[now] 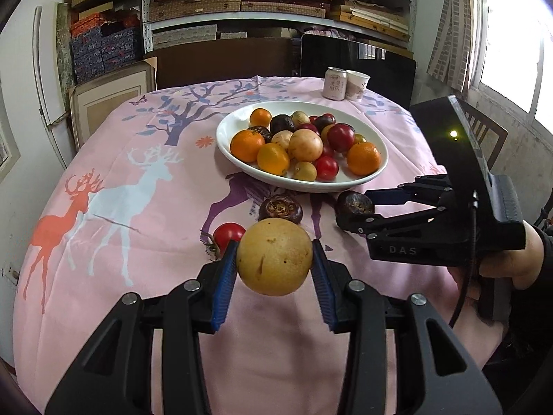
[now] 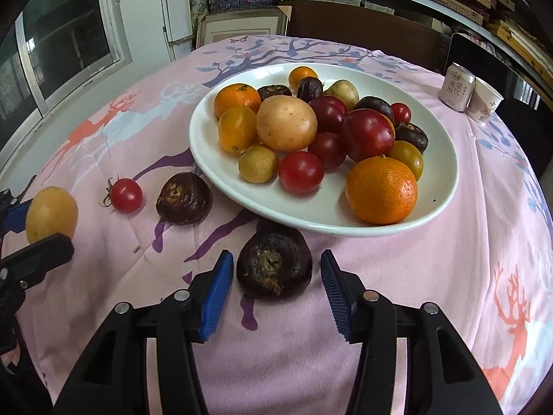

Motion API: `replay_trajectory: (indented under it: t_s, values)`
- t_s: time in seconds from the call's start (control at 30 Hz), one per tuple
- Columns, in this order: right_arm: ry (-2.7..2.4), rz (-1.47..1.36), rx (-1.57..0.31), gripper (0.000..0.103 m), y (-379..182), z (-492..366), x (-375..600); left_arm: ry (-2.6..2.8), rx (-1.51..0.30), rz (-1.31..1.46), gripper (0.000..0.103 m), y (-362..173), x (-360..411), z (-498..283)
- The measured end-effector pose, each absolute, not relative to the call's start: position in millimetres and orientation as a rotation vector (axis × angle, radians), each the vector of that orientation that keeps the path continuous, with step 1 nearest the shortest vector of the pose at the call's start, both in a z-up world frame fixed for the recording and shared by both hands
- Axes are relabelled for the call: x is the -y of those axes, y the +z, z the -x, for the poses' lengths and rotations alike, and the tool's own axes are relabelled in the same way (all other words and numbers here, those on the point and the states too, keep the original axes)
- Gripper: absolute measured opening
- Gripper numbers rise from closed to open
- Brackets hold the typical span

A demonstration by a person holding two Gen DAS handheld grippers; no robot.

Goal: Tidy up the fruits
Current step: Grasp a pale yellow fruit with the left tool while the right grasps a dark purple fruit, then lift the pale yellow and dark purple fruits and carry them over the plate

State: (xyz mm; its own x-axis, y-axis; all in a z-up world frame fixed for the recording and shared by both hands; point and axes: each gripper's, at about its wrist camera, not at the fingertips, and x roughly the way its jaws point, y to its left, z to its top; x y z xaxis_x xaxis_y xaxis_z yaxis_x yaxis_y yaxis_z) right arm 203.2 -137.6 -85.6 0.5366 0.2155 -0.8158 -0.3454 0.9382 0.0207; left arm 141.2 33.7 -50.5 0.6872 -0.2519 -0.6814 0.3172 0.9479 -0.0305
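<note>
My left gripper (image 1: 274, 259) is shut on a yellow round fruit (image 1: 274, 256), held above the pink tablecloth; the fruit also shows in the right wrist view (image 2: 52, 213). My right gripper (image 2: 276, 269) is open, its blue pads on either side of a dark water chestnut (image 2: 274, 266) lying on the cloth just in front of the plate, with a gap on each side. A white plate (image 2: 221, 162) holds several oranges, red tomatoes, yellow fruits and dark chestnuts. A second chestnut (image 2: 184, 199) and a cherry tomato (image 2: 126, 195) lie on the cloth.
A drink can (image 2: 456, 91) and a paper cup (image 2: 485, 105) stand at the table's far right corner. Dark chairs stand behind the table, shelves of boxes beyond them. The table edge curves close on both sides.
</note>
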Motion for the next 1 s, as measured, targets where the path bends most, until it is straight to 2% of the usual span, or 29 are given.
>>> replay_trajectory:
  t_s: [0.63, 0.87, 1.0]
  values:
    - [0.316, 0.148, -0.948, 0.053, -89, -207, 137, -0.336, -0.774, -0.083, 0.041, -63, -26, -140]
    - [0.33, 0.152, -0.942, 0.044, -88, -205, 135, -0.34, -0.778, -0.085, 0.041, -63, -25, -140]
    - [0.334, 0.146, -0.94, 0.043, -88, -204, 136, -0.341, -0.781, -0.087, 0.041, -64, -24, -140]
